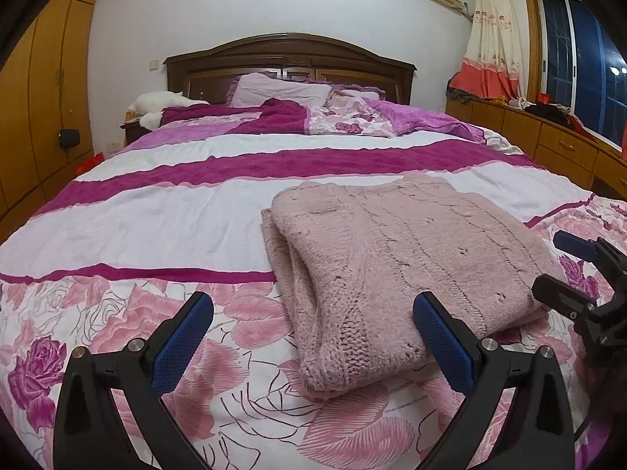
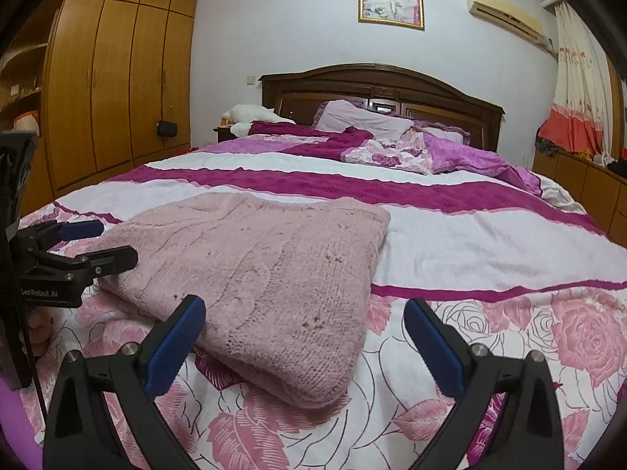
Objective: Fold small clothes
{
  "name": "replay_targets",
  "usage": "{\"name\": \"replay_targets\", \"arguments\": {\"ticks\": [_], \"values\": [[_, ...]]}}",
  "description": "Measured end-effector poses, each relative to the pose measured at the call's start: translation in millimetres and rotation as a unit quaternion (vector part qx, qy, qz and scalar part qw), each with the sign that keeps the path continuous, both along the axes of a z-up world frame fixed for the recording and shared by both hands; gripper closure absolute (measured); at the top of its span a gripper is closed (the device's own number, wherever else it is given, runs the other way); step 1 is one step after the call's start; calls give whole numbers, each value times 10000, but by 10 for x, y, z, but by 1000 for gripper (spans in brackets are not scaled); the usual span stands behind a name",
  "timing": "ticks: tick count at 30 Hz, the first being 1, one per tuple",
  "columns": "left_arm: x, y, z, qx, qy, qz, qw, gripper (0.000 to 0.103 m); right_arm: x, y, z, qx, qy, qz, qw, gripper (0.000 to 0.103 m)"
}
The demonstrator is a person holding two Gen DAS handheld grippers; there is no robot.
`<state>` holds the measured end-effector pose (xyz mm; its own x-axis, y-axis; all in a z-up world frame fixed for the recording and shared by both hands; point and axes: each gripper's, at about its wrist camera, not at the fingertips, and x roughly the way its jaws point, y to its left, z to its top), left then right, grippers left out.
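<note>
A pink knitted sweater lies folded into a thick rectangle on the bed's floral cover; it also shows in the right wrist view. My left gripper is open and empty, its jaws spread at the sweater's near left corner, just above the cover. My right gripper is open and empty at the sweater's near right corner. Each gripper shows in the other's view: the right one at the sweater's right edge, the left one at its left edge.
The bed has a striped magenta and white blanket, pillows and a dark wooden headboard. Wooden wardrobes stand on the left. A low cabinet with curtain and window lies on the right.
</note>
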<state>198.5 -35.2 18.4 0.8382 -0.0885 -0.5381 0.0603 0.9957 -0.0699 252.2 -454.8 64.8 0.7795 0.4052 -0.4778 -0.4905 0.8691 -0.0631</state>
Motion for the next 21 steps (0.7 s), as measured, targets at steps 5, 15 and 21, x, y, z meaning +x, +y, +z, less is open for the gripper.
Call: {"name": "replay_targets", "arguments": {"ticks": [5, 15, 21], "values": [[4, 8, -5, 27, -7, -12, 10000, 19, -16, 31, -3, -79, -6, 25, 10000, 0], [9, 18, -15, 56, 3, -41, 10000, 19, -21, 25, 8, -83, 6, 14, 10000, 0], [10, 11, -20, 97, -6, -34, 9999, 19, -24, 23, 7, -89, 15, 10, 10000, 0]]}}
